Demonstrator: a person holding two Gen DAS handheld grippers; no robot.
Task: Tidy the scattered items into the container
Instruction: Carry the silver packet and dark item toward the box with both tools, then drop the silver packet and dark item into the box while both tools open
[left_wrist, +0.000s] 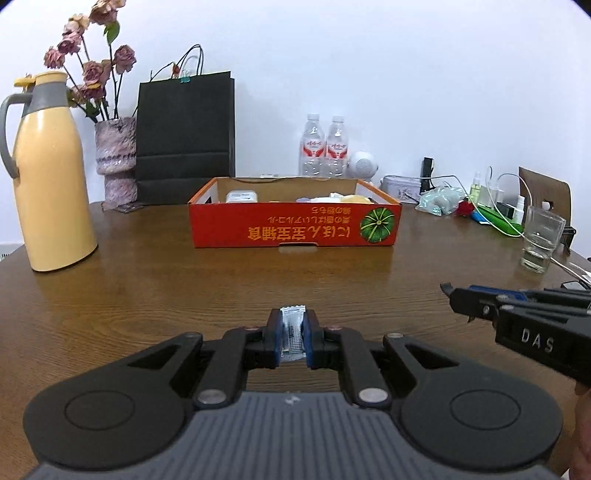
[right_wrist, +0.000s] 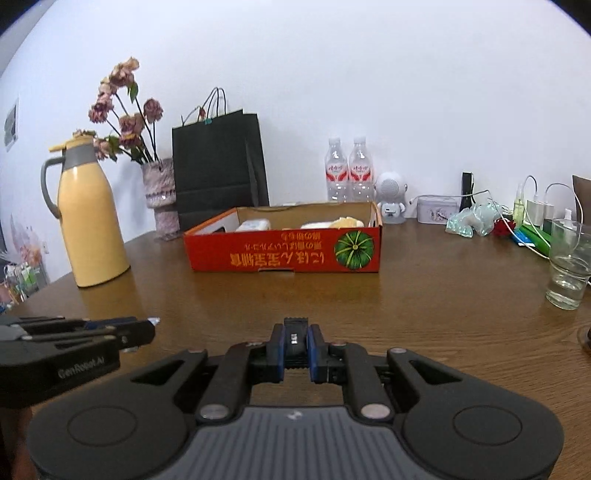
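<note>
Fingers (left_wrist: 275, 334) clamping a clear sachet (left_wrist: 293, 332) left, a black clip (right_wrist: 295, 341) right, risking slipping both thin loads short of the red box (left_wrist: 295, 225), onto the desk (left_wrist: 147, 280).

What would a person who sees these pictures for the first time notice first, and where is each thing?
The eye falls first on the red cardboard box with a green pumpkin picture, at the middle of the wooden table, already holding some items. To its left stand a yellow thermos jug and a vase of dried roses. In front, the left gripper clamps a small clear sachet and the right gripper a small black packet.
</note>
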